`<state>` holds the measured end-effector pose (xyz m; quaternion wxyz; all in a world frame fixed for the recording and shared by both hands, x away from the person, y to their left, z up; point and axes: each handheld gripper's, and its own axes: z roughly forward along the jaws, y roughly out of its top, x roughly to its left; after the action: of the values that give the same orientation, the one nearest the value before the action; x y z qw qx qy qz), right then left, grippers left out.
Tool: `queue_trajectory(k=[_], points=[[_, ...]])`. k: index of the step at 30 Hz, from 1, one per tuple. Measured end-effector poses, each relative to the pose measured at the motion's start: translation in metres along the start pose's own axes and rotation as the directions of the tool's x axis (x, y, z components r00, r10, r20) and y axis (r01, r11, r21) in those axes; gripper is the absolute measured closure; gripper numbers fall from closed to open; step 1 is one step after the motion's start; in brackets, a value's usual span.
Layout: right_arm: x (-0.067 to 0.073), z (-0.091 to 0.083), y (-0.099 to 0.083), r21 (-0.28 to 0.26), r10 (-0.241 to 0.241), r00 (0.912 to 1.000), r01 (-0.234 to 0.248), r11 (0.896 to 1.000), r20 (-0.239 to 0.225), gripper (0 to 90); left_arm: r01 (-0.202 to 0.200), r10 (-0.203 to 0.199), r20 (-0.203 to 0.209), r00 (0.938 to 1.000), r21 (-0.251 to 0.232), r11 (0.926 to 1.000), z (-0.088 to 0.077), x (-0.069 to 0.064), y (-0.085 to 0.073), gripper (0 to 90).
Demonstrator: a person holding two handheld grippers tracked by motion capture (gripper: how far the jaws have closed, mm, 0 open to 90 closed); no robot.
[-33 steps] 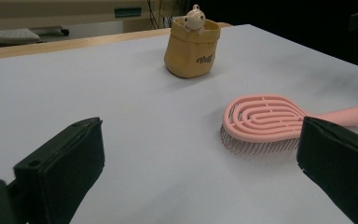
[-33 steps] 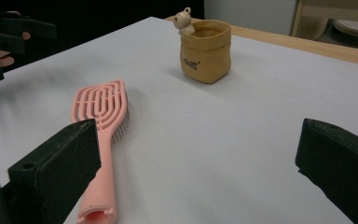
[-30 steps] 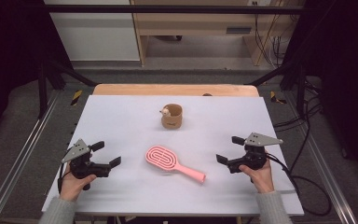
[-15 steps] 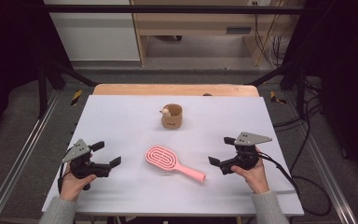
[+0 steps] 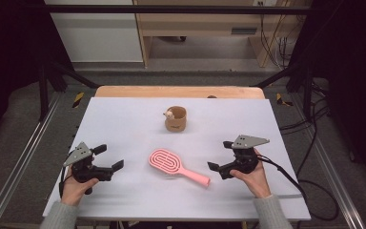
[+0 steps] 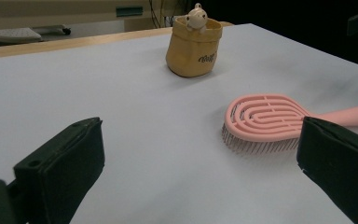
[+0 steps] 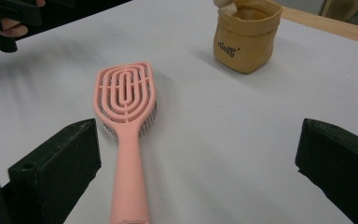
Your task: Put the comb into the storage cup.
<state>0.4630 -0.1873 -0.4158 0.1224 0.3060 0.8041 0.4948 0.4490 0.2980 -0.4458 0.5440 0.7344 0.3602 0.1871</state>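
Observation:
A pink hairbrush lies bristles down in the middle of the white table, its handle pointing to the front right. Behind it stands a small tan pouch with a little bear figure at its rim. My left gripper rests open at the front left, apart from the brush; the pouch is farther off in its view. My right gripper is open just right of the handle end. In the right gripper view the brush lies between the jaws, nearer the left one, with the pouch beyond.
A wooden strip runs along the table's far edge. Metal frame rails flank the table. Cables trail on the floor at the right. A wooden cabinet stands beyond the table.
My right gripper has moved left and slightly forward, toward the brush's handle end. The left gripper, brush and pouch have stayed in place.

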Motion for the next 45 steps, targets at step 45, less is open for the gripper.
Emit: queue_trajectory(k=[45], points=[[0.025,0.042,0.027,0.225,-0.079,0.996,0.086,0.971,-0.042,0.5,0.001,-0.001,-0.001,1.0,0.005,1.0,0.001,0.0,0.0,0.8]])
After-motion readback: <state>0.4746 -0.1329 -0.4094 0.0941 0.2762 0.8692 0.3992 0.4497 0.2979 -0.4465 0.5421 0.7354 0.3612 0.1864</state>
